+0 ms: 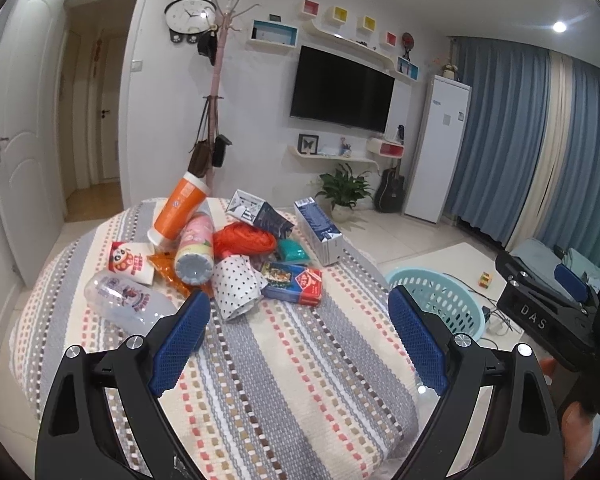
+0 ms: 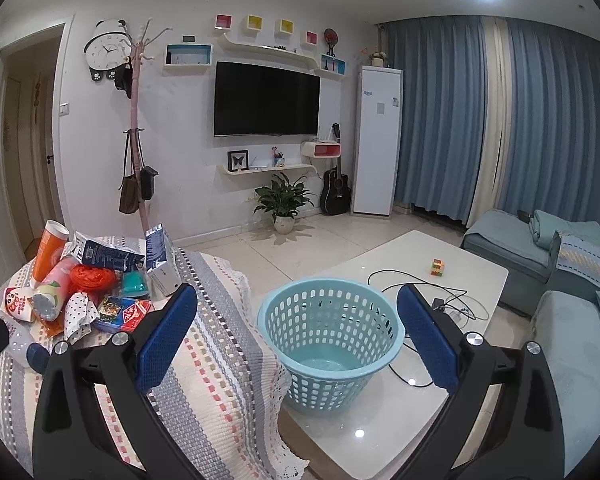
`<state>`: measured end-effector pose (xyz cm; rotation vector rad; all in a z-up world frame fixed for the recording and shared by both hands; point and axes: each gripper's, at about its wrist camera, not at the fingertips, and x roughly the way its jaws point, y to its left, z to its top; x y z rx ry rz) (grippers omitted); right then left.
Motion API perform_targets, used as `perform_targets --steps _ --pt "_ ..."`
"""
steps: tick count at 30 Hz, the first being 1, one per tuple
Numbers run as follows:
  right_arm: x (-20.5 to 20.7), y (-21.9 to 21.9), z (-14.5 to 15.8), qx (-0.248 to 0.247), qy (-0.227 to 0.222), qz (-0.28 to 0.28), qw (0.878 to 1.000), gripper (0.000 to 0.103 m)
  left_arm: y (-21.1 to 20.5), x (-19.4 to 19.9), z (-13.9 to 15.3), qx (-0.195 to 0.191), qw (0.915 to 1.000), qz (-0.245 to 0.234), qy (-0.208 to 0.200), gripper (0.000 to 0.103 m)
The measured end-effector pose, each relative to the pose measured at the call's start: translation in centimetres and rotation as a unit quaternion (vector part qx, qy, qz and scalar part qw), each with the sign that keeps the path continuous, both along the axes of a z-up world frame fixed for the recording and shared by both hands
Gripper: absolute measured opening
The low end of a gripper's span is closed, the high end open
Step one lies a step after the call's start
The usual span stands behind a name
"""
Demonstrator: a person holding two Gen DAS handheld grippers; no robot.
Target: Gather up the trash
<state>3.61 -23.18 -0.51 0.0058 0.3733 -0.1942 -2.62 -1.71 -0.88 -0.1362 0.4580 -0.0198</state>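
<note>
Nothing is picked up yet. The blue basket (image 2: 330, 344) on the white desk (image 2: 384, 432) has nothing in it. All the trash sits in one pile (image 1: 224, 256) on the striped cloth (image 1: 284, 380): an orange cup (image 1: 180, 210), a clear bottle (image 1: 120, 300), a spotted paper cup (image 1: 236, 288), boxes. The left hand-held gripper (image 1: 300, 340) is wide open, holding nothing. So is the right hand-held gripper (image 2: 296, 336). Every piece is left to move.

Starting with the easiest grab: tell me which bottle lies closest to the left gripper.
The clear plastic bottle, lying beside the left gripper; the pink and orange ones sit farther back.
</note>
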Motion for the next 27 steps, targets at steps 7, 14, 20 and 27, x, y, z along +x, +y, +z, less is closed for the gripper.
perform_targets --steps 7,14,20,27 --pt "0.3 0.4 -0.7 -0.012 0.01 -0.006 1.0 0.095 0.7 1.1 -0.6 -0.028 0.9996 -0.004 0.004 0.088" --pt "1.6 -0.2 -1.6 0.004 0.033 -0.016 0.999 0.095 -0.3 1.5 -1.6 0.005 0.9998 -0.013 0.012 0.088" --pt "2.0 0.5 -2.2 -0.002 0.039 -0.01 0.999 0.095 0.2 1.5 -1.7 -0.002 0.9999 -0.006 0.01 0.088" --pt "2.0 1.2 -2.3 -0.01 0.036 -0.01 0.999 0.095 0.4 1.8 -2.0 -0.004 0.9999 -0.009 0.012 0.088"
